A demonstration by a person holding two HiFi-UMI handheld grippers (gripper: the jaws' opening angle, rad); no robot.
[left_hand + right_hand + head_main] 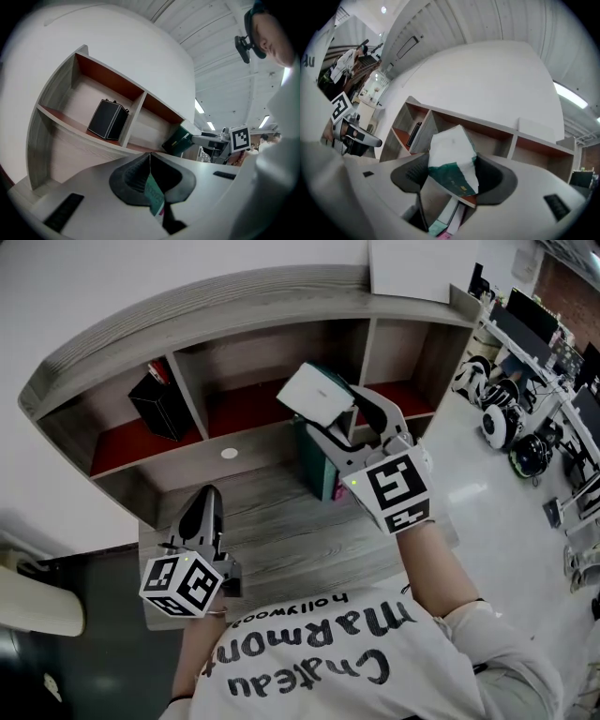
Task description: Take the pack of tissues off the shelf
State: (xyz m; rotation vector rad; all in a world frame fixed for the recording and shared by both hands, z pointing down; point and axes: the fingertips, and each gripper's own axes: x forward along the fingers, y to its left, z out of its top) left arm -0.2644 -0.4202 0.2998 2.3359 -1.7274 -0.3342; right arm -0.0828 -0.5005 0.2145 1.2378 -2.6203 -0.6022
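the pack of tissues [317, 395] is pinched in the right claw [342, 423], held in the air just in front of the shelf's [253, 296] middle bay, above the desk [272, 531]. by the look of it the lift-out is mostly done; what seems left is drawing it nearer, clear of the shelf front. a dark green thing [315, 470] stands on the desk right beneath it. the black box [161, 407] sits in the far left bay, well apart. the left claw [204, 507] is pressed together over the near left desk, where there's open room.
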